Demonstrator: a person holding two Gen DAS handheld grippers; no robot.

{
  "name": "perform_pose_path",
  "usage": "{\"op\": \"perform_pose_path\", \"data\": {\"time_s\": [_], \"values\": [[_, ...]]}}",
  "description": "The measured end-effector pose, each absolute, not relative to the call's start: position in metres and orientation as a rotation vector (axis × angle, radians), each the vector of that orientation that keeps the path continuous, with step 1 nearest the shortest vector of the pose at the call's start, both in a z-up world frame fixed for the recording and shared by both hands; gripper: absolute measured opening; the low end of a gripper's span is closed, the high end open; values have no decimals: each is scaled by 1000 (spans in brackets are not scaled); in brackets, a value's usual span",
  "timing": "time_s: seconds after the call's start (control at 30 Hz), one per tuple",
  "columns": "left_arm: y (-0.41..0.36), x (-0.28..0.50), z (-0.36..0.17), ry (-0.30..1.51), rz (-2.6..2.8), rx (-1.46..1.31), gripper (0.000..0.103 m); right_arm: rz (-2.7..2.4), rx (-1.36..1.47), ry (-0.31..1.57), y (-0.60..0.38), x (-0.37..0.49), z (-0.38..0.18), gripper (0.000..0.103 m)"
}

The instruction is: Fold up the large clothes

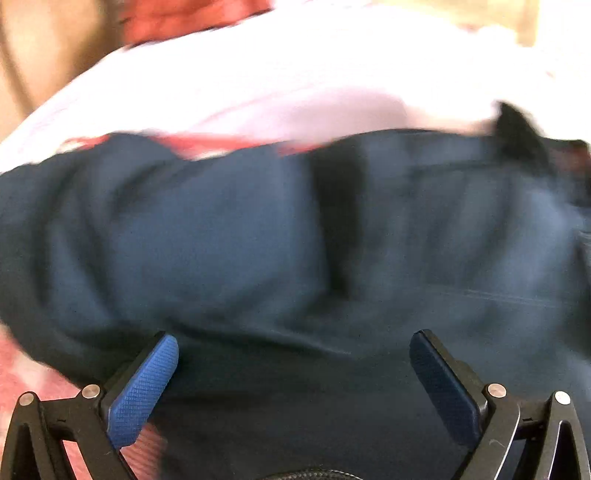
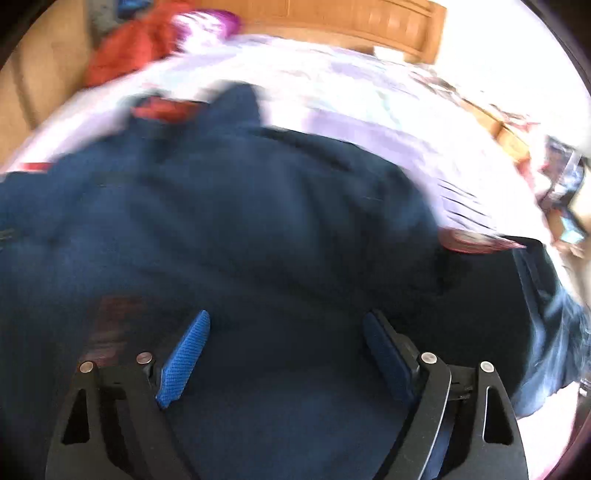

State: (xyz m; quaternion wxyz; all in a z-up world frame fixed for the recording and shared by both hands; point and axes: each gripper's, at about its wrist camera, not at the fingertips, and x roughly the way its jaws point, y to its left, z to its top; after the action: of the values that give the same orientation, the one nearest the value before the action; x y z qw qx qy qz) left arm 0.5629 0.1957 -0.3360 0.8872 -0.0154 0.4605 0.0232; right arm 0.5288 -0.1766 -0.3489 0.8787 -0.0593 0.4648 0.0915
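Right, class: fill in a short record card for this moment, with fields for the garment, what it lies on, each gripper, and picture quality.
garment: dark blue garment, rumpled, spread out
surface: pale bed sheet
left gripper: open, fingers apart over the cloth, nothing between them
right gripper: open, fingers apart over the cloth
background: red cloth, wooden headboard
picture quality: motion-blurred in both views

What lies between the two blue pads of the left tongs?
Only the dark blue garment shows between the pads of the open left tongs, not pinched, in the left wrist view.
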Motion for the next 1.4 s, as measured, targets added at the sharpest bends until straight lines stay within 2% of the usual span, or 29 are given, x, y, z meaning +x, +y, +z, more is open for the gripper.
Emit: {"op": "perform_pose_path", "data": {"time_s": [0.1,0.23,0.3,0.4,0.5,0.57,0.6,0.7,0.8,0.97,1.1,1.27,1.4], "values": [[171,543,-355,988,6,152,103,244,-337,967,-155,501,-367,93],[230,542,-362,994,195,94,103,-25,-64,997,-268,501,-364,95],[265,539,-360,1046,240,-114,103,-54,9,1023,-291,502,-359,94],[246,519,-344,1016,180,-168,103,34,-120,988,-245,484,-346,94],[188,483,-335,1006,13,-55,103,289,-214,962,-177,439,-341,94],[156,455,-343,1038,-64,49,103,409,-363,998,-144,404,-360,94],[160,439,-349,1032,-57,62,103,394,-401,1005,-146,397,-369,94],[208,438,-349,1042,75,-35,103,214,-158,1052,-223,398,-369,95],[234,420,-355,1076,178,-46,103,25,-120,1076,-270,394,-363,95],[221,387,-344,1074,180,-62,103,223,-239,1037,-206,352,-347,95],[204,332,-337,1061,165,21,103,357,-314,1071,-156,277,-365,96],[228,240,-332,1070,180,77,103,227,-251,1050,-196,215,-361,96],[228,199,-316,1049,204,51,103,171,-231,1083,-210,172,-352,96]]}}
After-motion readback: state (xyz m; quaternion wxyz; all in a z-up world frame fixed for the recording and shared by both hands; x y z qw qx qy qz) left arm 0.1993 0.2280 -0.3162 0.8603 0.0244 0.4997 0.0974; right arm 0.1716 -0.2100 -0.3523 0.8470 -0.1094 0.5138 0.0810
